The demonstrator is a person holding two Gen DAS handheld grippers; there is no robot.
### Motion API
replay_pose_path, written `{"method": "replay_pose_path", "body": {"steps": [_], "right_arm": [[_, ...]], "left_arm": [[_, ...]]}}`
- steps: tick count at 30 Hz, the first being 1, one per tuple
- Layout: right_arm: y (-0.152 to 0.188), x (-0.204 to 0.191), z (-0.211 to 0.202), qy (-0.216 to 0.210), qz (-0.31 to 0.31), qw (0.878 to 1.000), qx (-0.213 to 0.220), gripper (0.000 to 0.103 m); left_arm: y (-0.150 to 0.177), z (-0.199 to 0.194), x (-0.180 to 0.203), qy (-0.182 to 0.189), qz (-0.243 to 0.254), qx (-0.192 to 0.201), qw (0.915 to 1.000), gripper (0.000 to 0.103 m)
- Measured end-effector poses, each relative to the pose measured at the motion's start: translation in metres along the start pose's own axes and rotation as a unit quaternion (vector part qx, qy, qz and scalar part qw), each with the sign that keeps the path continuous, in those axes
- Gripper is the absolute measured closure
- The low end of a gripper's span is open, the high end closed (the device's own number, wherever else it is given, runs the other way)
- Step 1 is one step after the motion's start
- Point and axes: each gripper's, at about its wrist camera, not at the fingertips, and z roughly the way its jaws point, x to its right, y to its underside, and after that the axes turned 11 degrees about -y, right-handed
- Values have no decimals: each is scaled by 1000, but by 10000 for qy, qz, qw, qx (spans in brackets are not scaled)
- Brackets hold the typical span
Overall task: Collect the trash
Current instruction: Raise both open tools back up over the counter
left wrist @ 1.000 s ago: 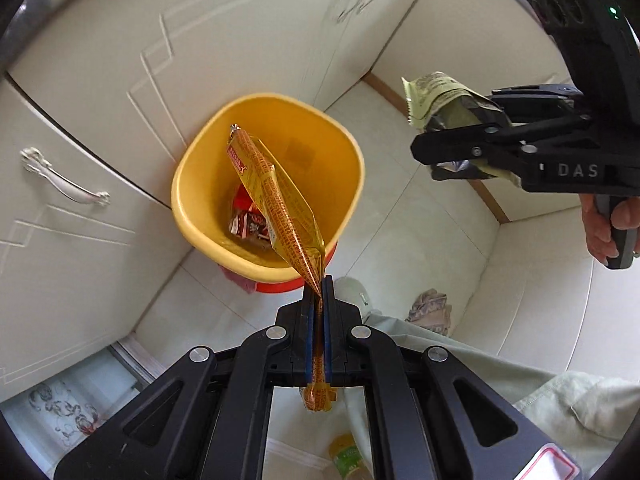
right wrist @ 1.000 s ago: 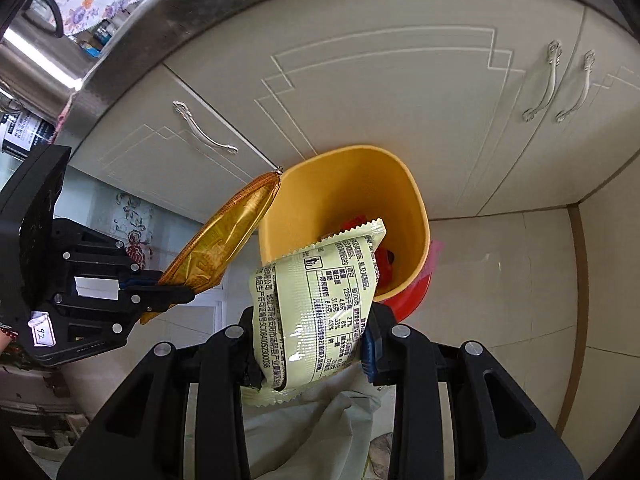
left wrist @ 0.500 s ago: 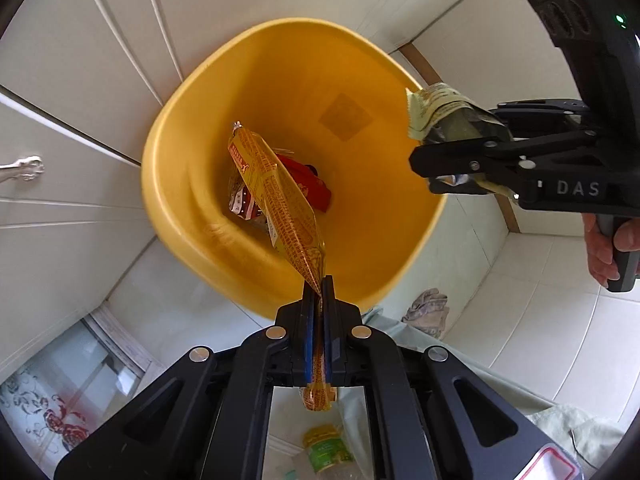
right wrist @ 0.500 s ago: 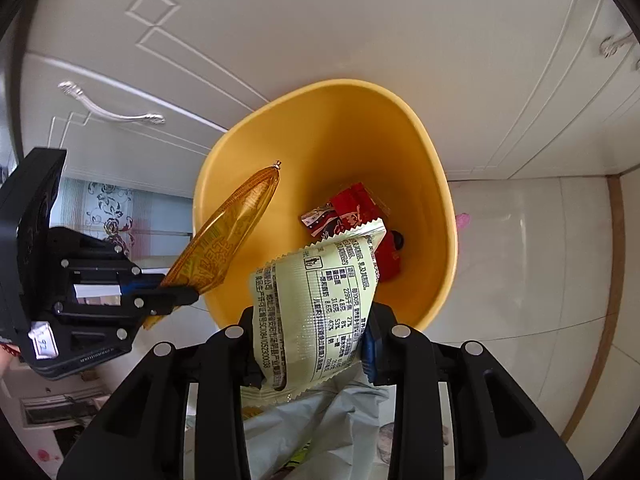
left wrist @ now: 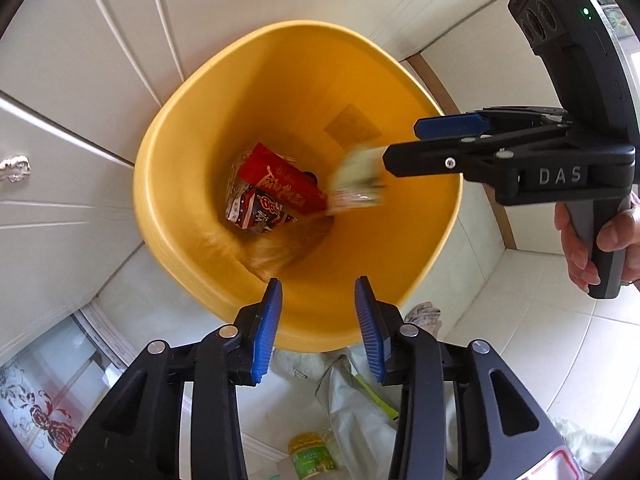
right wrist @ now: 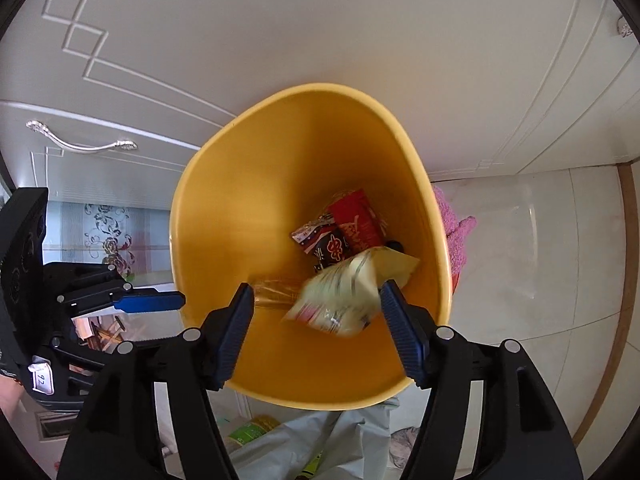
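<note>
Both jaws have just been opening: left gripper [left wrist: 318, 320] drops the orange wrapper [left wrist: 276, 254], right gripper [right wrist: 318, 332] the pale-green packet [right wrist: 340, 296], both falling inside the yellow bin [right wrist: 208, 240]; this load is delivered.

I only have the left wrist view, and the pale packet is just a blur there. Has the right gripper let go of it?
Observer: The right wrist view shows the right gripper has just been opening. The pale packet looks loose between its spread fingers, over the yellow bin.
Operator: Anything behind the bin?
Observer: A pink cloth lies against its far side.
Operator: And my left gripper?
Observer: The left gripper, jaws just opened and empty, carries a white tag marked 92.
</note>
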Motion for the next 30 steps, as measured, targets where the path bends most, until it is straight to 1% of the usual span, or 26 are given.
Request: {"method": "replay_pose_path", "body": {"steps": [11,16,22,23,25,26,27,28,30], "right_arm": [[4,-13,-23,-43,69,9995,311,36],[10,-26,-35,-5,49,9990,443,36],[23,-48,-62,93,-105,9978,642,36],[26,-54,-67,188,-159,9973,685,36],[32,-64,-76,351,-266,9960,779,36],[36,-71,-83,518,-339,9944,860,36],[39,-77,-89,718,-409,9922,937,36],[44,-86,-96,889,-477,9895,1034,36],[51,-99,-108,1088,-537,9852,1211,36]], "left_arm": [[-3,-17,8,-33,40,179,9998,64],[3,-31,10,-55,57,280,9996,64],[17,-57,15,-118,78,481,9987,64],[19,-60,15,-130,84,512,9986,64],[26,-73,20,-298,104,616,9976,62],[30,-78,22,-403,107,672,9969,56],[34,-86,25,-596,114,817,9948,54],[38,-92,27,-671,104,885,9938,54],[46,-107,31,-831,54,1060,9909,54]]}}
